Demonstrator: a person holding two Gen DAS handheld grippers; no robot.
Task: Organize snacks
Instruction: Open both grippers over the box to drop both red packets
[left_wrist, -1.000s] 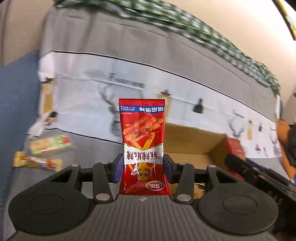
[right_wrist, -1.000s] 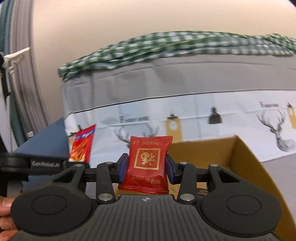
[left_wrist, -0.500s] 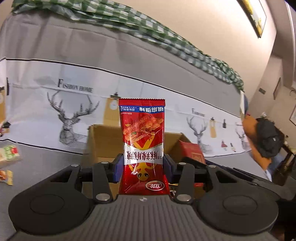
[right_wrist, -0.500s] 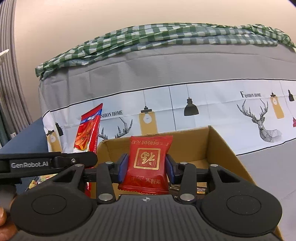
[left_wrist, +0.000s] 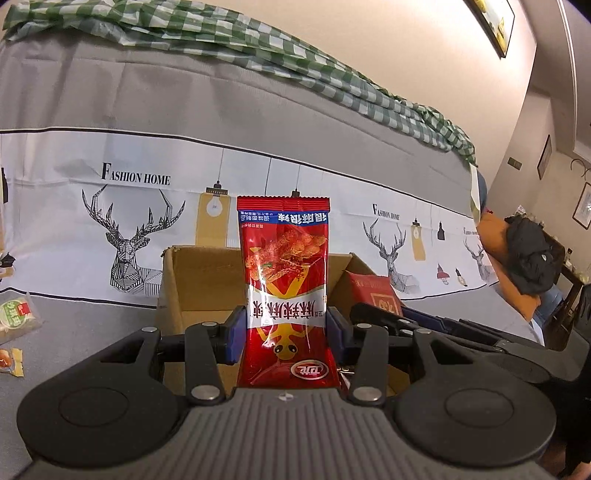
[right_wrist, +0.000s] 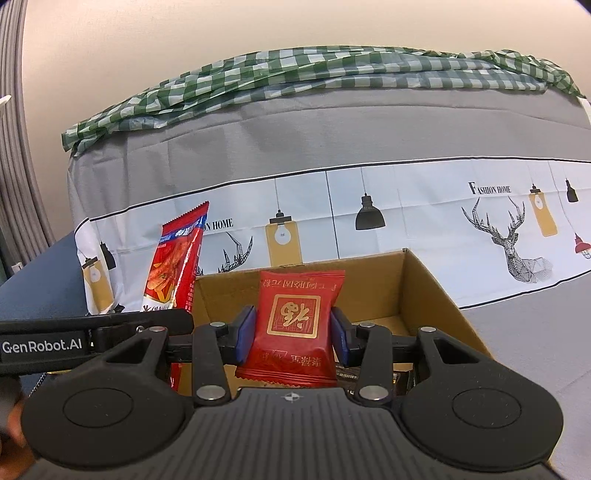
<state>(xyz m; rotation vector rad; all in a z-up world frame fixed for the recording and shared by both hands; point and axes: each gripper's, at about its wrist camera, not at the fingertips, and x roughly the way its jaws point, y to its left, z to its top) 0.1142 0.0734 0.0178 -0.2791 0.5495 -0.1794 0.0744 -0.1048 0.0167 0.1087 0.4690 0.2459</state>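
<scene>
My left gripper is shut on a tall red snack packet with a blue band, held upright above the open cardboard box. My right gripper is shut on a small dark red packet with a gold emblem, over the same box. The tall packet also shows at the left of the right wrist view, and the small red packet shows at the right of the left wrist view. The box floor is mostly hidden by the grippers.
The box sits on a grey sofa seat against a backrest cover with deer print. Two small snacks lie on the seat at far left. A green checked cloth drapes the sofa top.
Both grippers have swung toward the cardboard box and moved closer to it, each still holding its packet. The box now sits centred under both. The loose snacks slid to the left edge.
</scene>
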